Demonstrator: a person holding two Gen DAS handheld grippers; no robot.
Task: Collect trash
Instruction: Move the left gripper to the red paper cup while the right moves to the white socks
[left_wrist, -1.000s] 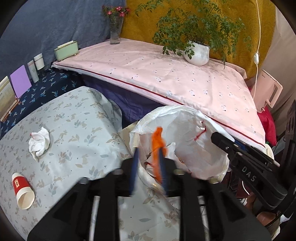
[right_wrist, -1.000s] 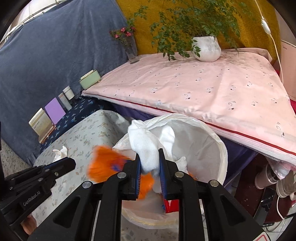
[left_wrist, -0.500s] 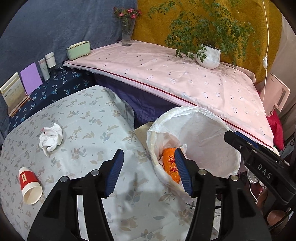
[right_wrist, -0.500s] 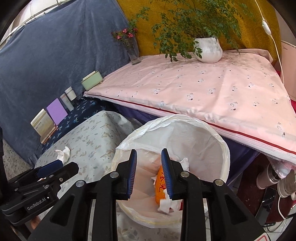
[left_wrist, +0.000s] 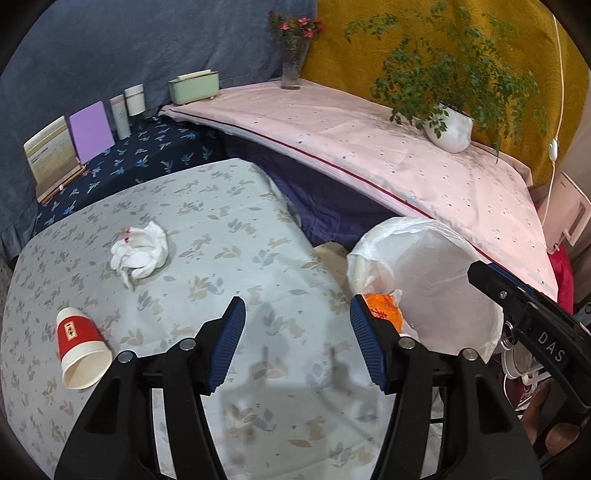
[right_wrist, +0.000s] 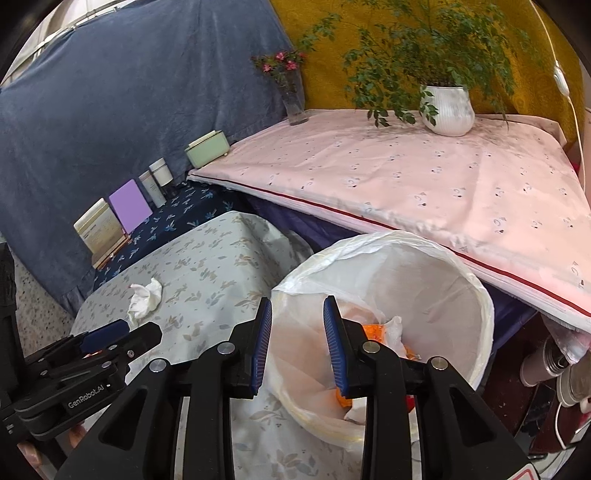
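A bin lined with a white bag stands at the right edge of the floral-cloth table; it also shows in the right wrist view. An orange wrapper and white tissue lie inside it. A crumpled white tissue and a tipped red-and-white paper cup lie on the table. My left gripper is open and empty above the table, left of the bin. My right gripper is open and empty over the bin's near rim.
A pink-covered raised surface behind the bin carries a potted plant, a flower vase and a green box. Cards and jars stand on a dark blue ledge at the back left. Clutter lies on the floor right of the bin.
Both grippers opened and dropped the orange wrapper and the white tissue into the bin. Both have drawn back; the left one now points more towards the table.
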